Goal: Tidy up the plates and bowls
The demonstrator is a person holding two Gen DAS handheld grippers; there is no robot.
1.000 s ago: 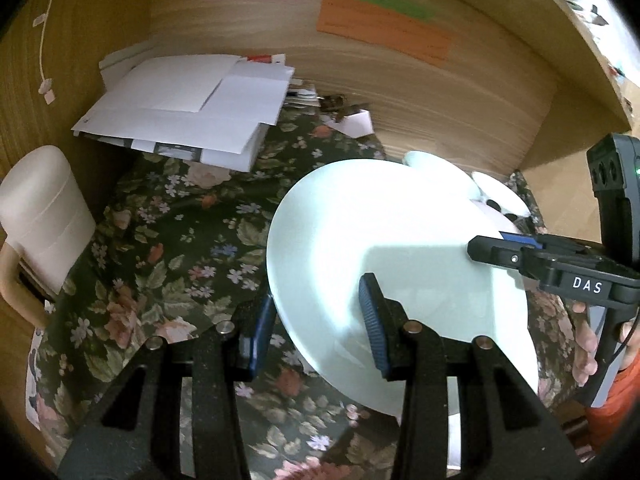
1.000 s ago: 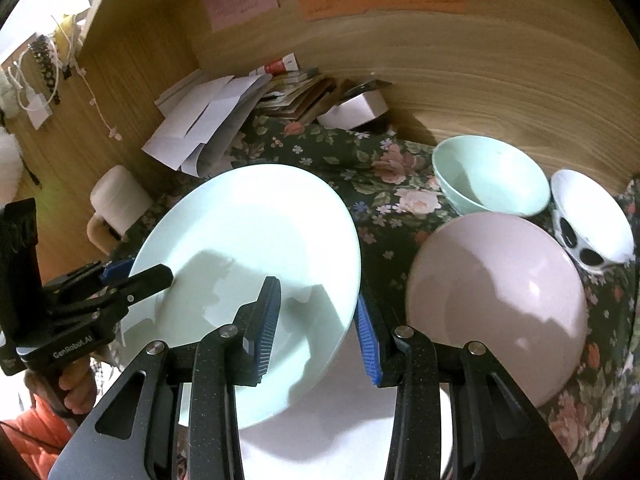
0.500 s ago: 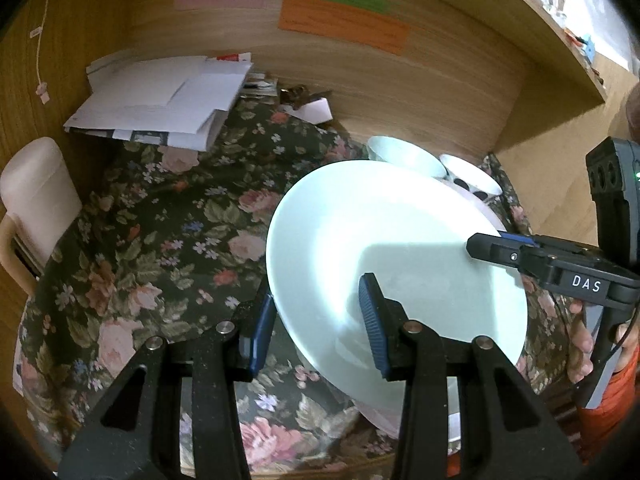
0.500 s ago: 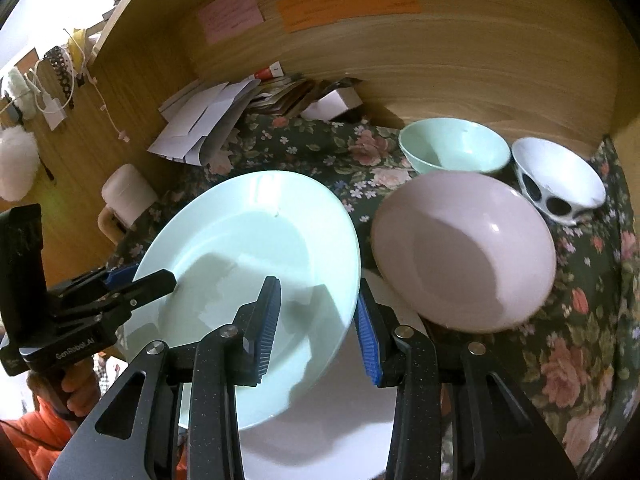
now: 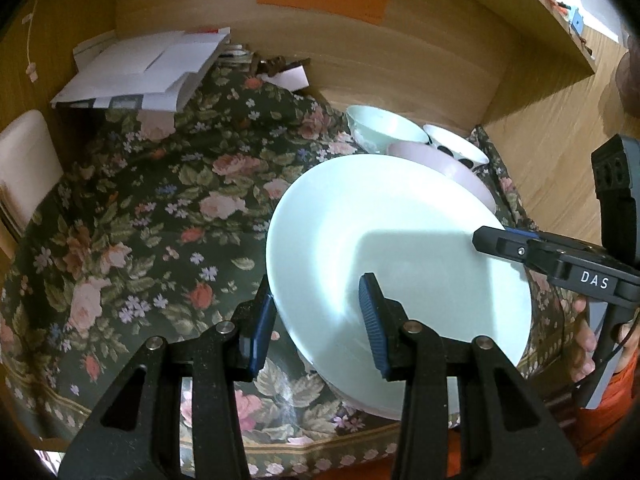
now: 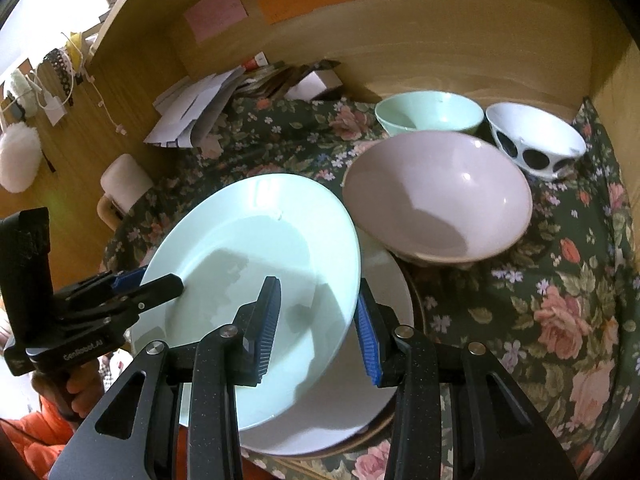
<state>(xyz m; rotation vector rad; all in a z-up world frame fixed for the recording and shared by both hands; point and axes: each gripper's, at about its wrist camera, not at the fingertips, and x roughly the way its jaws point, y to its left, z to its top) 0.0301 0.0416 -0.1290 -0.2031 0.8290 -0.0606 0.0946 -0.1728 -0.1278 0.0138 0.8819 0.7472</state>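
Observation:
A pale mint plate (image 5: 400, 264) (image 6: 256, 264) is held tilted between both grippers, just above a white plate (image 6: 372, 360) lying on the table. My left gripper (image 5: 316, 328) straddles the plate's left rim with its jaws on either side; it also shows in the right wrist view (image 6: 160, 284). My right gripper (image 6: 316, 332) grips the right rim and shows in the left wrist view (image 5: 492, 240). A large pink bowl (image 6: 436, 204), a mint bowl (image 6: 428, 114) and a white bowl with black spots (image 6: 536, 140) stand behind.
A dark floral cloth (image 5: 132, 208) covers the table. A pile of papers (image 5: 144, 72) and a small white box (image 6: 316, 82) lie against the wooden back wall (image 6: 440, 40). A cream chair back (image 5: 24, 168) stands at the left.
Both grippers have carried the mint plate back toward the front edge and lowered it over the white plate. The bowls now appear farther away.

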